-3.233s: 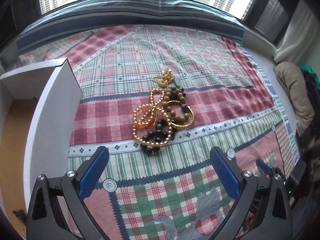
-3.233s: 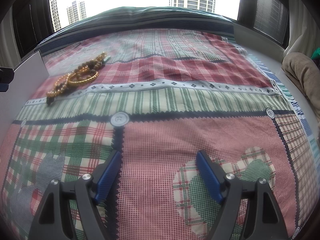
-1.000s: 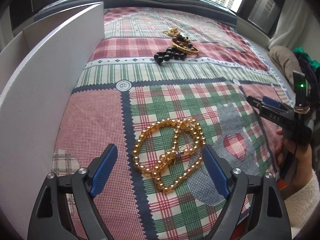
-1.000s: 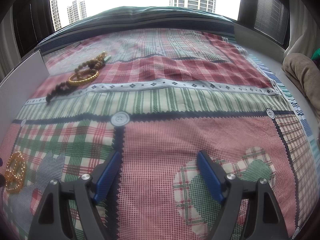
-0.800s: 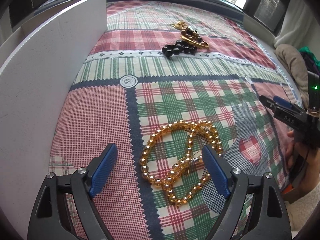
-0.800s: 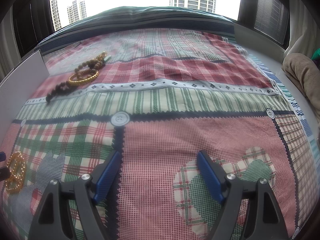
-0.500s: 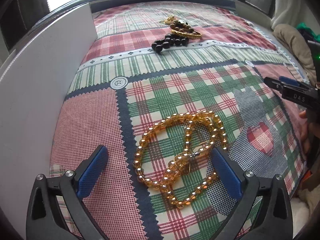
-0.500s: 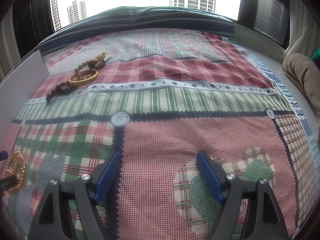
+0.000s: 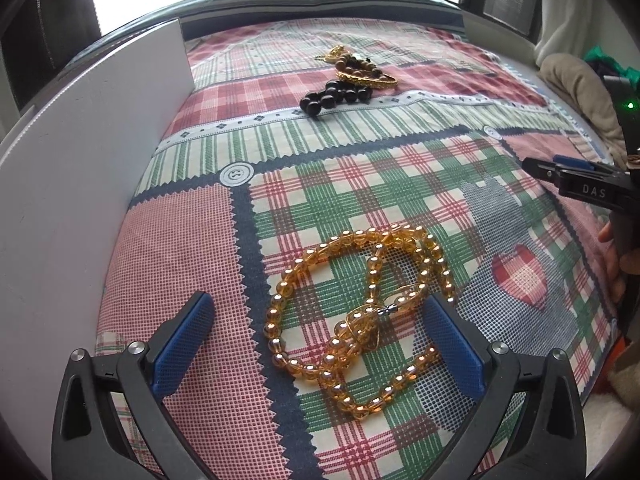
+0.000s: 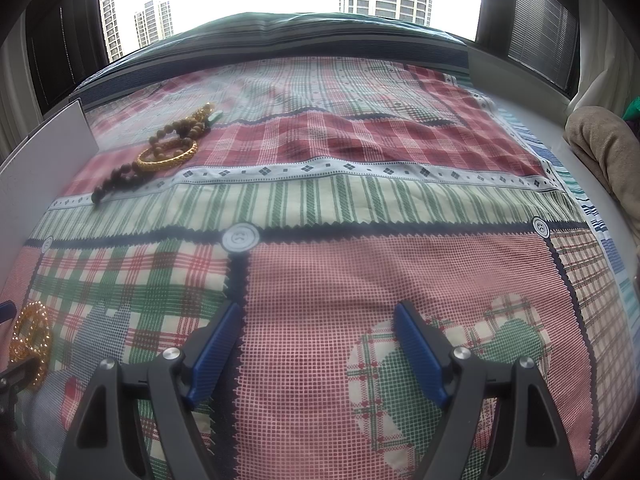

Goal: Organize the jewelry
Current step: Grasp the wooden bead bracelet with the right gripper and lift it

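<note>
An amber bead necklace lies in loose loops on the plaid patchwork cloth. My left gripper stands open wide just above it, one blue pad on each side, neither touching the beads. The same necklace shows at the left edge of the right wrist view. Farther back sits a small pile: black beads, a gold bangle and brown beads. My right gripper is open over bare cloth with nothing between its fingers.
A white box wall runs along the left of the cloth. My right gripper, held by a hand, juts in from the right. A beige bundle lies beyond the cloth's right edge. Windows stand behind.
The amber necklace came off the far pile and now lies on the near cloth. Over the last second my left jaws widened around it and the wrist rolled slightly. The right gripper kept still.
</note>
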Tool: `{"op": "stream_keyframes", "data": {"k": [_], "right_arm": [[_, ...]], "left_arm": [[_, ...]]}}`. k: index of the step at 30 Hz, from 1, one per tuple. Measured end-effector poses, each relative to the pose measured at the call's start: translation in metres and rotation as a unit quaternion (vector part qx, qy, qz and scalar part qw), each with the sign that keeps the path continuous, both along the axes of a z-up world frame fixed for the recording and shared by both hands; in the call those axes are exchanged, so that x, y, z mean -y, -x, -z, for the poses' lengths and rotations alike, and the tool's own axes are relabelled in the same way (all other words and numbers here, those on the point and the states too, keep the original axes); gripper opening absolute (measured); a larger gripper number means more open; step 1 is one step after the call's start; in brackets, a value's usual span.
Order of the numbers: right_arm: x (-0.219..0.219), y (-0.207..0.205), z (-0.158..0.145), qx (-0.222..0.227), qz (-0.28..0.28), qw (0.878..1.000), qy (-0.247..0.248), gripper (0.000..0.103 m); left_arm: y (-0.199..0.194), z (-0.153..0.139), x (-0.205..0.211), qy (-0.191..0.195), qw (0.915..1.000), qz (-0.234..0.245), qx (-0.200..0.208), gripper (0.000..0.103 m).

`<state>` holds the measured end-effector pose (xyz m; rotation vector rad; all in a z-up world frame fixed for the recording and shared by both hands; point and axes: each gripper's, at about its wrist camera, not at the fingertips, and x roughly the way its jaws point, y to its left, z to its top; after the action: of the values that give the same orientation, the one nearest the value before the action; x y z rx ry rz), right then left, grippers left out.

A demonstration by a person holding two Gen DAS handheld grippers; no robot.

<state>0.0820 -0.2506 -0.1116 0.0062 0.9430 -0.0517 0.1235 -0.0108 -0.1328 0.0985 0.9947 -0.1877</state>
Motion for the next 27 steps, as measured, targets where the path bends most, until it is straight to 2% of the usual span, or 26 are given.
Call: {"op": "stream_keyframes", "data": {"k": [2, 4, 5, 8, 11, 13, 14, 16, 21, 22, 23, 24, 27], "right_arm": [[-0.001, -0.003, -0.001, -0.015, -0.005, 1.000, 0.001, 0.080], [-0.003, -0.018, -0.009, -0.061, -0.021, 0.998, -0.017, 0.080], [-0.005, -0.027, -0.017, -0.070, -0.032, 0.996, -0.041, 0.080], [-0.017, -0.062, -0.050, -0.060, -0.059, 0.990, -0.111, 0.080], [-0.036, -0.117, -0.059, -0.092, -0.072, 0.972, -0.206, 0.080], [-0.052, -0.153, -0.052, -0.119, -0.062, 0.961, -0.244, 0.071], [-0.063, -0.171, -0.046, -0.129, -0.062, 0.957, -0.252, 0.058], [-0.085, -0.198, -0.031, -0.154, -0.059, 0.956, -0.244, 0.049], [-0.116, -0.230, -0.008, -0.159, -0.036, 0.964, -0.209, 0.048], [-0.120, -0.233, -0.005, -0.159, -0.037, 0.965, -0.205, 0.042], [-0.123, -0.234, -0.004, -0.158, -0.037, 0.968, -0.194, 0.017], [-0.123, -0.233, -0.003, -0.155, -0.033, 0.970, -0.186, 0.012], [-0.110, -0.223, -0.014, -0.135, -0.025, 0.970, -0.202, 0.012]], "left_arm": [[0.000, 0.000, 0.000, 0.000, 1.0000, -0.001, 0.002, 0.103], [0.001, -0.001, 0.000, 0.001, 1.0000, -0.001, 0.003, 0.103], [0.001, -0.001, 0.000, 0.001, 1.0000, -0.001, 0.003, 0.103], [0.001, -0.001, 0.000, 0.001, 1.0000, 0.001, 0.004, 0.103], [0.001, -0.001, 0.000, 0.001, 1.0000, 0.001, 0.004, 0.103], [0.001, -0.001, 0.000, 0.001, 1.0000, 0.000, 0.004, 0.103], [0.001, -0.001, 0.000, 0.001, 1.0000, 0.000, 0.004, 0.103], [0.001, -0.001, 0.000, 0.001, 1.0000, 0.001, 0.004, 0.103], [0.001, -0.001, 0.000, 0.001, 1.0000, 0.000, 0.004, 0.103], [0.002, -0.001, 0.000, 0.001, 1.0000, 0.000, 0.004, 0.103], [0.002, -0.001, 0.000, 0.001, 1.0000, 0.000, 0.004, 0.103], [0.002, -0.001, 0.000, 0.001, 1.0000, 0.000, 0.004, 0.103], [0.002, -0.001, 0.001, 0.001, 1.0000, 0.000, 0.004, 0.103]]}}
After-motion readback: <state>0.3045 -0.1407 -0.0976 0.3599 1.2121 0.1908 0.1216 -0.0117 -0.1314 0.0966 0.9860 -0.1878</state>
